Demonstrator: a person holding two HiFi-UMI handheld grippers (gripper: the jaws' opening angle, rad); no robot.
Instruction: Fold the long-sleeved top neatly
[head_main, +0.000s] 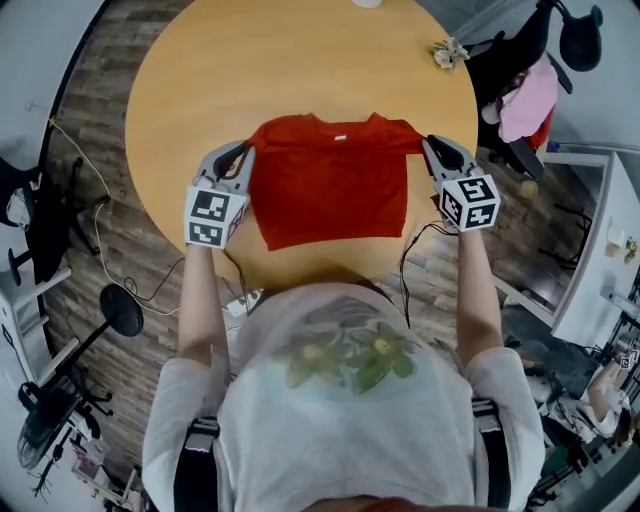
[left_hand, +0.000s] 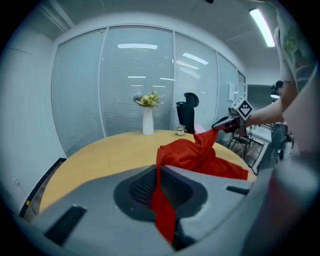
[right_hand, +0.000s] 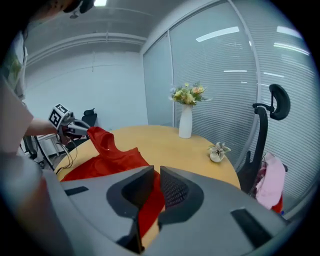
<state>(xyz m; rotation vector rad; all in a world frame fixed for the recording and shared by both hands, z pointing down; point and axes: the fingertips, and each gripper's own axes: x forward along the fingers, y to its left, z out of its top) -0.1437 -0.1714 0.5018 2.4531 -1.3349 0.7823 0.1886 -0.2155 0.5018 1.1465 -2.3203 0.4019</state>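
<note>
The red long-sleeved top (head_main: 330, 180) hangs partly lifted over the near part of the round wooden table (head_main: 250, 60), its neckline away from me and its sleeves tucked in. My left gripper (head_main: 243, 155) is shut on the top's left shoulder edge; red cloth (left_hand: 161, 200) runs through its jaws. My right gripper (head_main: 432, 148) is shut on the right shoulder edge, with red cloth (right_hand: 150, 207) pinched between its pads. Each gripper appears in the other's view, holding a raised corner of the top (left_hand: 207, 142) (right_hand: 102, 140).
A white vase of flowers (right_hand: 185, 120) and a small pale flower-like thing (head_main: 449, 52) stand on the far side of the table. An office chair (head_main: 520, 100) draped with pink cloth is at the right. Cables hang off the near table edge.
</note>
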